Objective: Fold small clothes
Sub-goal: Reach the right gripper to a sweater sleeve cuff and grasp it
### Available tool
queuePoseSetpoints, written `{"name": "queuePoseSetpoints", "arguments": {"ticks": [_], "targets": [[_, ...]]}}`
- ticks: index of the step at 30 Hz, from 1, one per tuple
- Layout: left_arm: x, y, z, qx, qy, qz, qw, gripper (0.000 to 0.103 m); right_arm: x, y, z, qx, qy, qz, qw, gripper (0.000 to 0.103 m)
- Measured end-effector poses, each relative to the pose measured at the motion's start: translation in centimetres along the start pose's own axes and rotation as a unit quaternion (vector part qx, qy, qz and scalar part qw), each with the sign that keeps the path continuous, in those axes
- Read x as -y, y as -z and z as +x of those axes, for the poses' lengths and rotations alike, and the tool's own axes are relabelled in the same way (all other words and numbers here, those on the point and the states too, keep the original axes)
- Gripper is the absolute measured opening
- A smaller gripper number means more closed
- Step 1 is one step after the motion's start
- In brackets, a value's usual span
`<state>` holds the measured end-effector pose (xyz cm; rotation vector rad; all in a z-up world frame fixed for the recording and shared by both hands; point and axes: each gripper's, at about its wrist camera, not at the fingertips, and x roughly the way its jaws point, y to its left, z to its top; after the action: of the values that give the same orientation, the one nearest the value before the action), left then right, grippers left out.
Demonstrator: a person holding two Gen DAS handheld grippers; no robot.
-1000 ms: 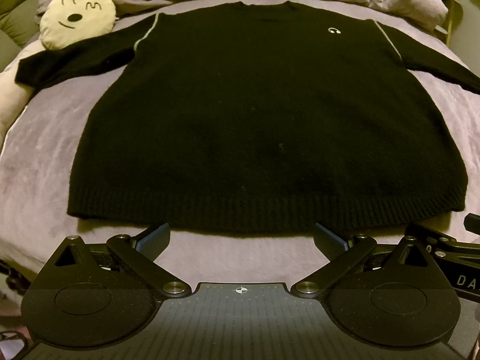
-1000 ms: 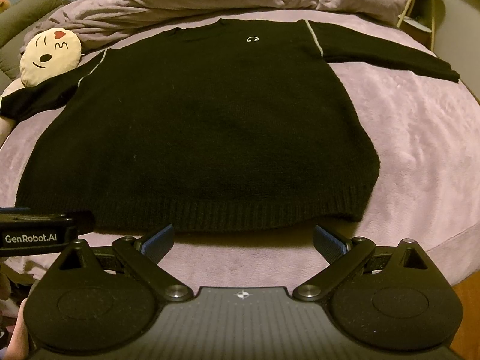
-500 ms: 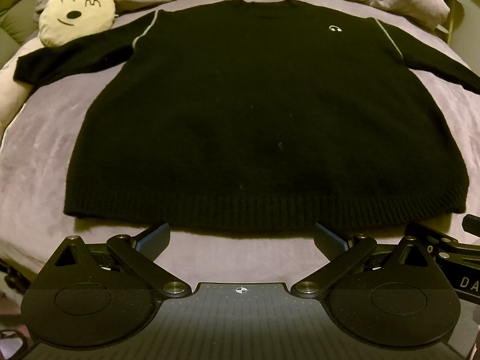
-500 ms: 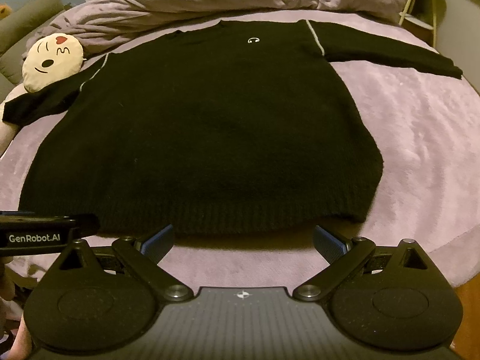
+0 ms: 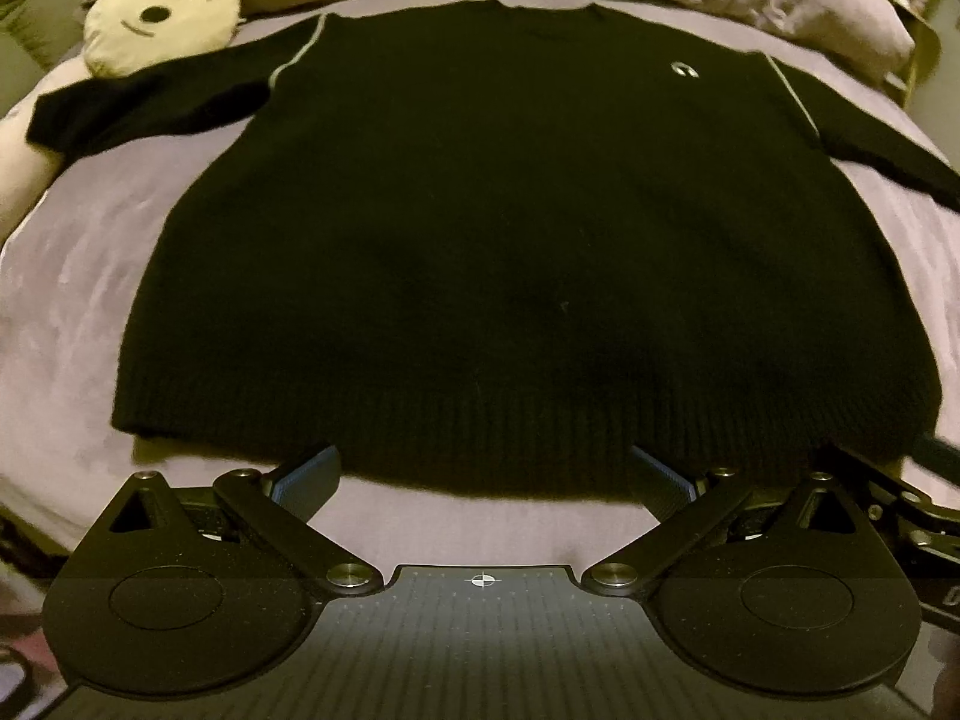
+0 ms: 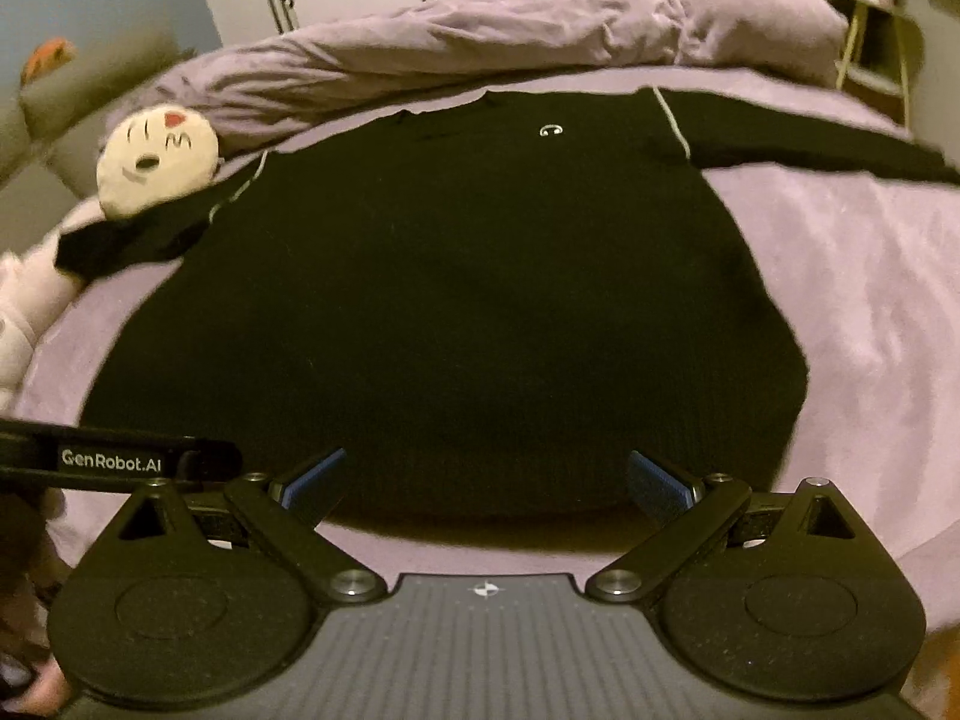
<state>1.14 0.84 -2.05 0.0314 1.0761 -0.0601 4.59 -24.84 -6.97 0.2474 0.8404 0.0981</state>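
Note:
A black knit sweater [image 5: 516, 252] lies flat, front up, on a lilac bedspread [image 5: 72, 312], both sleeves spread sideways, a small white logo on the chest. It also shows in the right wrist view [image 6: 456, 312]. My left gripper [image 5: 485, 474] is open and empty just over the ribbed hem, near its middle. My right gripper [image 6: 485, 477] is open and empty over the hem toward the right half. The left gripper's body [image 6: 114, 459] shows at the left edge of the right wrist view.
A round cream face cushion [image 5: 159, 12] rests on the left sleeve. A rumpled lilac duvet [image 6: 480, 54] lies behind the collar. A pale plush toy [image 6: 24, 312] sits at the left bed edge, a small side table [image 6: 870, 48] at the far right.
Both grippers have moved forward, so the hem now reaches between the fingertips. The right wrist view has tilted up, showing more of the wall. The sweater has not moved.

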Motion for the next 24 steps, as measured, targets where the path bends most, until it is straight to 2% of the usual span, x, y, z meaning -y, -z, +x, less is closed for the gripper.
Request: {"name": "queuePoseSetpoints", "arguments": {"ticks": [3,5,9,12,13,16,18,20,24], "targets": [[-0.5,-0.4,0.7,0.002,-0.003,-0.018,0.9998,0.103,1.2,-0.5,0.9,-0.011,-0.006,0.037,0.999,0.099],[-0.8,-0.6,1.3,0.003,-0.009,-0.02,0.9997,0.103,2.4,-0.9,1.5,-0.001,-0.023,0.059,0.998,0.099],[-0.4,-1.4,3.2,0.001,-0.034,-0.008,0.9994,0.103,6.4,-3.1,2.2,0.059,-0.032,0.09,0.994,0.099],[-0.3,-2.9,4.7,0.003,-0.016,-0.025,0.9996,0.103,11.3,-5.9,3.0,0.108,-0.019,0.137,0.985,0.098],[-0.3,-3.6,5.3,0.007,-0.007,-0.038,0.9992,0.103,13.5,-7.1,3.4,0.122,-0.011,0.157,0.98,0.097],[-0.3,-5.5,6.6,0.023,0.017,-0.067,0.9973,0.103,20.3,-10.2,4.4,0.152,0.019,0.221,0.963,0.083],[-0.3,-7.0,7.7,0.035,0.023,-0.086,0.9954,0.103,24.7,-11.9,5.2,0.16,0.04,0.264,0.95,0.063],[-0.3,-8.2,8.7,0.04,0.024,-0.104,0.9935,0.103,29.2,-13.3,5.8,0.169,0.057,0.308,0.934,0.052],[0.7,-9.7,11.0,0.046,0.018,-0.111,0.9926,0.103,37.0,-15.4,7.4,0.19,0.095,0.372,0.903,0.052]]}}
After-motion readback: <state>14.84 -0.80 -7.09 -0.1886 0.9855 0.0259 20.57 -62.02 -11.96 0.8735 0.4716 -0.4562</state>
